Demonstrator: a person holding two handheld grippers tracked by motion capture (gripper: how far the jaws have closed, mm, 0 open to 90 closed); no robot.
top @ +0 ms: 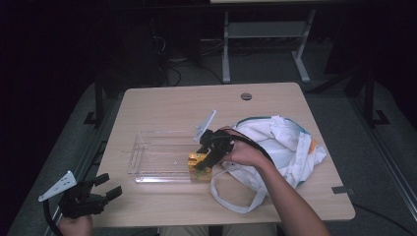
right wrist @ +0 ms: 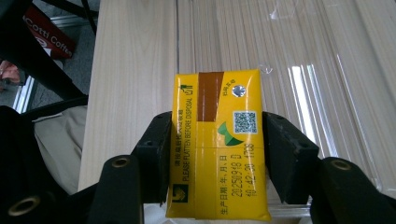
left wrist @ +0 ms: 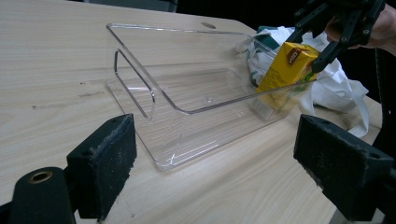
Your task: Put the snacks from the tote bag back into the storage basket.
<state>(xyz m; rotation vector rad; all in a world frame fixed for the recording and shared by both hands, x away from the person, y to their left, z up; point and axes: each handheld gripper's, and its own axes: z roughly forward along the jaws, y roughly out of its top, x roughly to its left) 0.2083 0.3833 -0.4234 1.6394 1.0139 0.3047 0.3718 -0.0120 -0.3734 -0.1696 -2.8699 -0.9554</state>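
Black hand-held gripper (top: 112,186), grey three-cornered plate (top: 58,186), brass-ringed screw holes, bare forearms

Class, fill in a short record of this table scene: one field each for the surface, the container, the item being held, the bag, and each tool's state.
surface: wooden table
container: clear plastic tray, lying on the table
held item: yellow drink carton, at the tray's right end
bag: white cloth bag, right of the tray
right tool: shut on the carton
left tool: open, holding nothing, at the table's near left edge
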